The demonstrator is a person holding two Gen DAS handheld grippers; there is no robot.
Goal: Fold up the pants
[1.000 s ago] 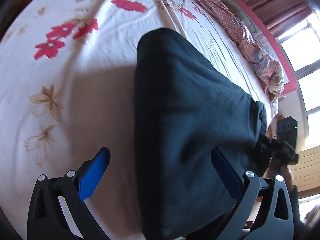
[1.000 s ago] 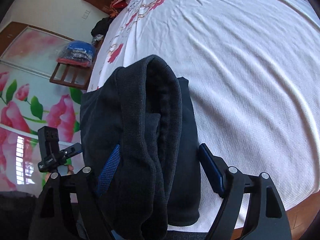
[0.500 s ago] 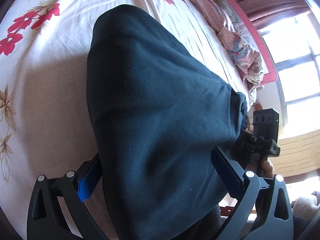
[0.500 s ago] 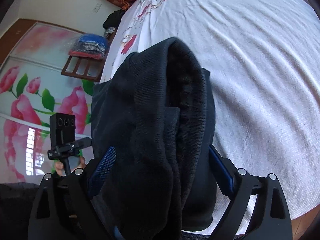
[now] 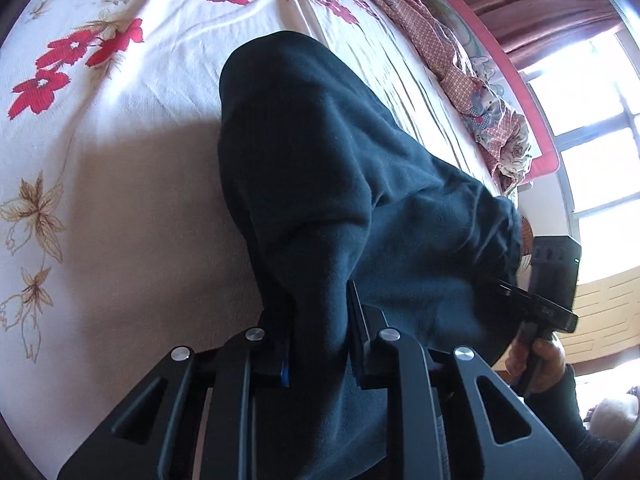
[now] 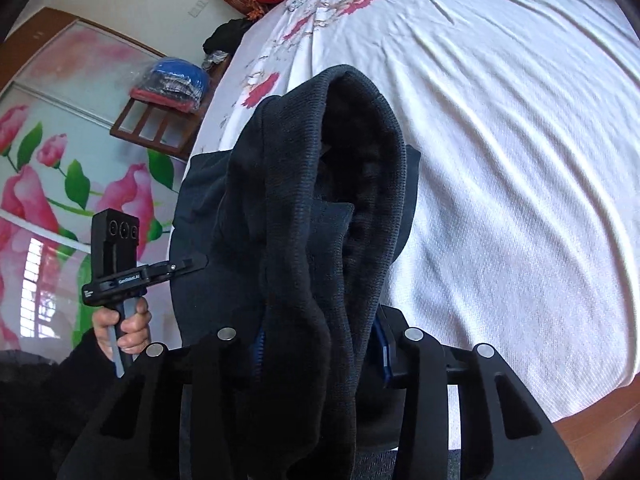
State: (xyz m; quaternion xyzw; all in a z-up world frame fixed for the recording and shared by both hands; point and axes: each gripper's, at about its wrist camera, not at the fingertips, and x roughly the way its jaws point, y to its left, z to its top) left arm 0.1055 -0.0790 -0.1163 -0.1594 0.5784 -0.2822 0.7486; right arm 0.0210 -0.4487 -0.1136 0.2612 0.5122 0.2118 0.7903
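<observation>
Dark navy fleece pants (image 5: 360, 184) are pinched at their near end by closing left tongs (image 5: 318, 320) and closing right tongs (image 6: 320, 344), their length running away across the white floral bed (image 5: 120, 160).

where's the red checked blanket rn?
Left wrist view, upper right: the red checked blanket lies bunched along the bed's far edge, beyond the dark pants, below the window.

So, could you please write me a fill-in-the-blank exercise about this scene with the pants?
1. The pants lie on a ____ with a flowered sheet.
2. The colour of the pants is dark ____.
3. The left gripper has the ____ between its closing jaws.
4. The flowers on the sheet near the pants are ____ and brown.

Missing words: bed; blue; pants; red
</observation>
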